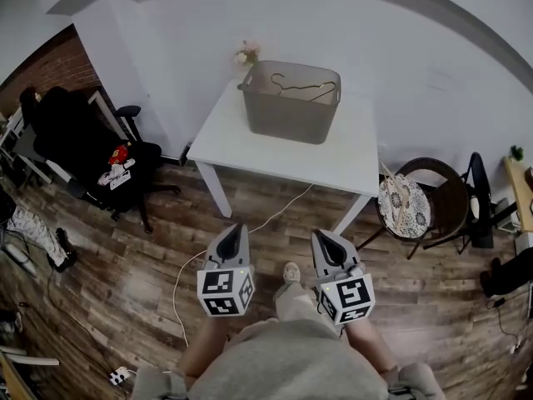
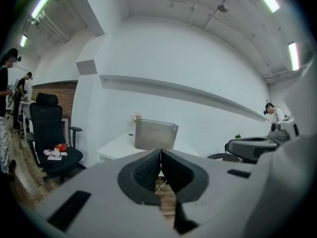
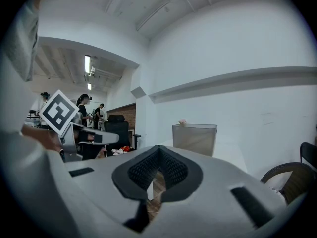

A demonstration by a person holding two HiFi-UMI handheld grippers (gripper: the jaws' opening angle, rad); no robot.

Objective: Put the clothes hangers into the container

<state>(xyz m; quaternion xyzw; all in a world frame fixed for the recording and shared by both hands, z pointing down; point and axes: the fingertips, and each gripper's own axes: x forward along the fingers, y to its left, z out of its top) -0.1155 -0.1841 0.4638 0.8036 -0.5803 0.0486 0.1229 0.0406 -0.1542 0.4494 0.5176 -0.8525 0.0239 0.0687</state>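
Note:
A grey container stands at the back of the white table, and thin wire hangers lie inside it. More hangers, wooden ones, rest on the patterned seat of a round chair right of the table. My left gripper and right gripper hang low over the wood floor, well short of the table, both shut with nothing between the jaws. The container shows far ahead in the left gripper view, past the left gripper. The right gripper also faces the container.
A black office chair with a red item on its seat stands to the left. A white cable trails over the floor in front of the table. A small flower pot sits behind the container. People stand far off at the left.

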